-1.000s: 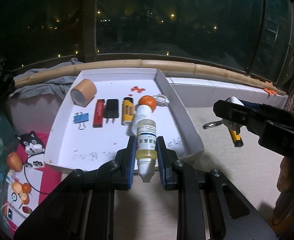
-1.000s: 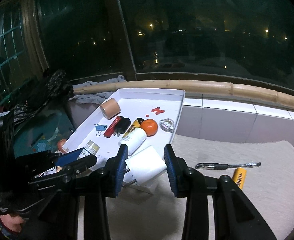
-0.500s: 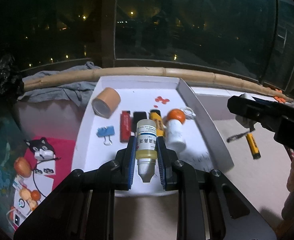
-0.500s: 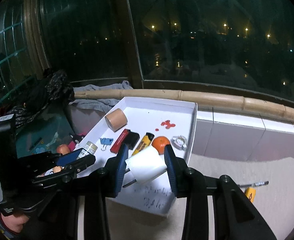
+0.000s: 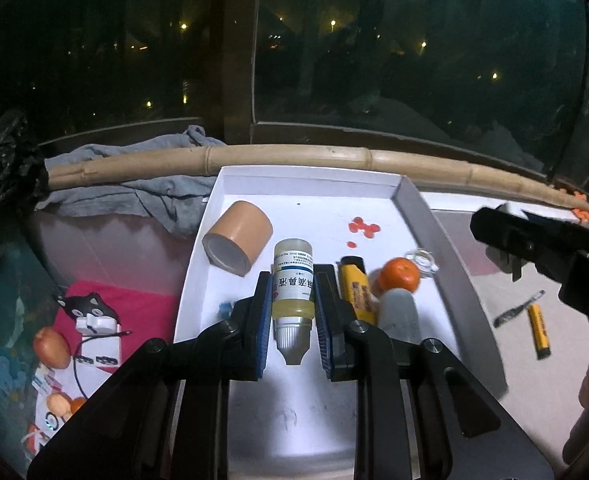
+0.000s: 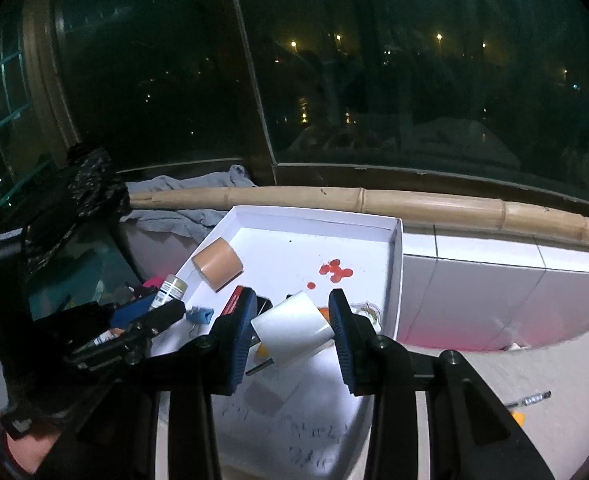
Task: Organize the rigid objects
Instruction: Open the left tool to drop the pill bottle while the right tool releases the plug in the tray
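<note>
My left gripper (image 5: 292, 312) is shut on a small dropper bottle (image 5: 293, 292) with yellow liquid, held over the near part of the white tray (image 5: 434, 232). The bottle also shows in the right wrist view (image 6: 169, 290). My right gripper (image 6: 292, 334) is shut on a white plug adapter (image 6: 292, 330), tilted, above the tray (image 6: 394, 264). In the tray lie a tan tape roll (image 5: 236, 242), a yellow lighter (image 5: 356, 288), an orange (image 5: 398, 274), a white bottle (image 5: 398, 312), a blue binder clip (image 6: 200, 314) and red dots (image 5: 362, 226).
A pen (image 5: 516, 308) and a yellow lighter (image 5: 538, 332) lie on the beige mat right of the tray. A bamboo pole (image 5: 334, 158) and grey cloth (image 5: 134, 192) run behind. A cat-shaped charger (image 5: 88, 312) and small items lie on the left.
Both grippers have moved left and forward over the tray with their objects still held. The left gripper now covers the red and black items in its view.
</note>
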`<state>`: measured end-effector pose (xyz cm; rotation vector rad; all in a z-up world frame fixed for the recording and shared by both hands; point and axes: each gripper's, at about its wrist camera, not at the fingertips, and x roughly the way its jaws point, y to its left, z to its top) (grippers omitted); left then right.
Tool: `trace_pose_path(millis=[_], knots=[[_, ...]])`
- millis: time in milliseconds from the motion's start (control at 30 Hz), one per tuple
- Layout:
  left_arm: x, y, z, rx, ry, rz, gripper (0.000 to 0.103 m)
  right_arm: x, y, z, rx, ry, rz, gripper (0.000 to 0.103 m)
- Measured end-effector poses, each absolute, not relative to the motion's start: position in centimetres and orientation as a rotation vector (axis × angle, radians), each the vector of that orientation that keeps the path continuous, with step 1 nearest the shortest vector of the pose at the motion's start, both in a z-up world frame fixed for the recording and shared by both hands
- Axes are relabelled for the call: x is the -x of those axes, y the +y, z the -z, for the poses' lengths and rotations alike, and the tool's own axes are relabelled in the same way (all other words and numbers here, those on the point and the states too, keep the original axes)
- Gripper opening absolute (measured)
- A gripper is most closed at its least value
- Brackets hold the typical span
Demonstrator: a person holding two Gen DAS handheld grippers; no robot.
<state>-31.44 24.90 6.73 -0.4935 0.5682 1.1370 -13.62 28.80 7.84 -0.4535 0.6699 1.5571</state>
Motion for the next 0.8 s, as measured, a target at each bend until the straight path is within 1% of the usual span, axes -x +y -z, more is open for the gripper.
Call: trace_pose_path(millis=[100,333,567,800], knots=[[30.6,25.8,-6.2,0.490,0.596,-1.152,0.019,13.5,30.4,-7.4,0.456,0.683,-1.537,0.037],[29.8,26.8,-4.7,0.514,0.636,-1.148,0.019,13.4,32.4,-4.5,0.468,0.786,-1.493,0.037],[29.8,27.1,-4.1,0.537,0.643,-1.157,0.019,13.8,33.5,-2.7,0.487,0.831,-1.462,0.037],[30.1,27.1,-4.3,0.552,0.624,-1.186,0.019,13.6,33.5,-2.1,0.465,0.877,-1.457,0.038]])
